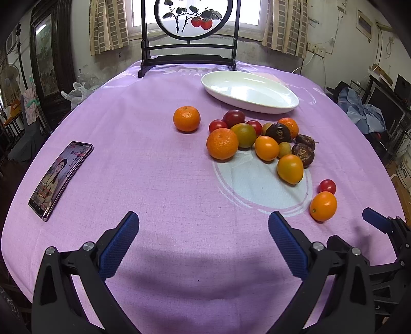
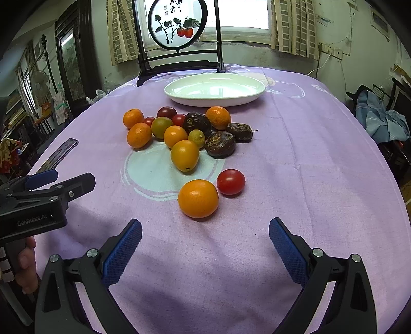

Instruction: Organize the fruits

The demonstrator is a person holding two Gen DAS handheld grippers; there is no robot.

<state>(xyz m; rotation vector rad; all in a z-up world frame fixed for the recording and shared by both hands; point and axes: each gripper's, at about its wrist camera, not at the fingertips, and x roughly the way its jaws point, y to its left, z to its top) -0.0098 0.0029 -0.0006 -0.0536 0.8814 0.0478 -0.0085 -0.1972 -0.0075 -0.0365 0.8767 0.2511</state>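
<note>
Fruit cluster (image 2: 179,131) sits mid-surface, just short of the white oval plate (image 2: 214,90) at 12 o'clock. Plate long axis runs left-right in the right wrist view; in the left wrist view it slants from upper left to lower right. Plate holds nothing.

Cluster contents: mandarins, orange plum-shaped fruits, red cherry tomatoes, one greenish-yellow round fruit, small green ones, three dark brown wrinkled fruits (image 2: 220,144). The nearest orange oval in the cluster (image 2: 185,155) has its long axis toward 5 o'clock, stem end down. Several fruits overlap; back-row tomatoes partly hidden, exact count uncertain.

Apart from the cluster: one mandarin (image 1: 186,119) at 10 o'clock of the group in the left wrist view; an orange fruit (image 2: 198,198) with a cherry tomato (image 2: 230,182) just beside it at its 1 o'clock, nearest the right gripper.

Right gripper (image 2: 205,236): blue-padded fingers spread wide, holding nothing, low over the purple cloth of the surface (image 2: 321,167). Left gripper (image 1: 203,231): fingers likewise wide, nothing between them; its body also shows at 9 o'clock in the right wrist view, a hand (image 2: 27,264) on the handle, cut off by the frame.

Phone (image 1: 60,179), screen lit, lies at 9 o'clock, long axis toward 1 o'clock. A round painted screen (image 2: 177,24) stands behind the plate, top cropped.
</note>
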